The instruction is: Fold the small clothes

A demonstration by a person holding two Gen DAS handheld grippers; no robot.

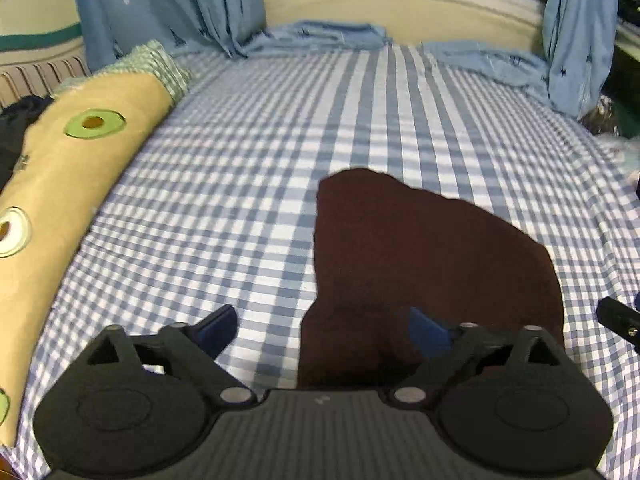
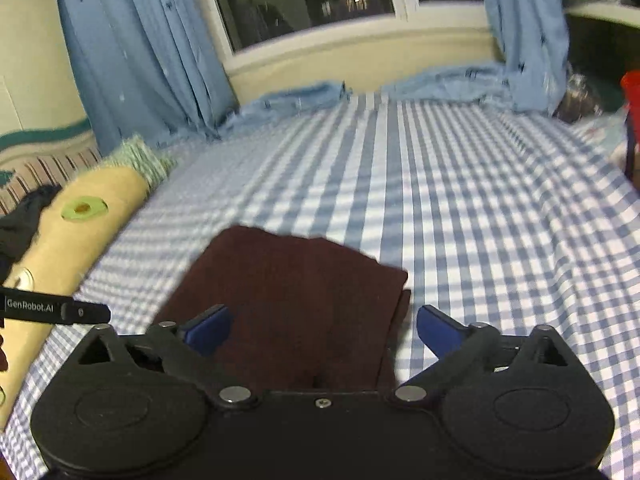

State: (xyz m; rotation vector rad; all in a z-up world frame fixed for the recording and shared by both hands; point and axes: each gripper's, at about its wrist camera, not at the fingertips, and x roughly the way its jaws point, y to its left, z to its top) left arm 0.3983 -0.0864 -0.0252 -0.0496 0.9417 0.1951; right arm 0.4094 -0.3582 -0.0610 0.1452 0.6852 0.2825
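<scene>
Now the left gripper (image 1: 324,330) has its jaws spread wide with nothing in them, above the left edge of a dark maroon cloth (image 1: 420,256). Likewise the right gripper (image 2: 324,328) stands wide open and empty over the near end of that cloth (image 2: 288,300), which lies folded flat on the blue checked bedsheet (image 1: 240,168). A yellow pillow (image 1: 72,184) lies along the sheet's left side, with blue curtains (image 2: 136,48) beyond.

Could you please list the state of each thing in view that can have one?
Dark red garment: folded, lying flat on the checked sheet, held by nothing.
Left tool: open, empty.
Right tool: open, empty.
Blue curtains: drawn aside, window uncovered.
</scene>
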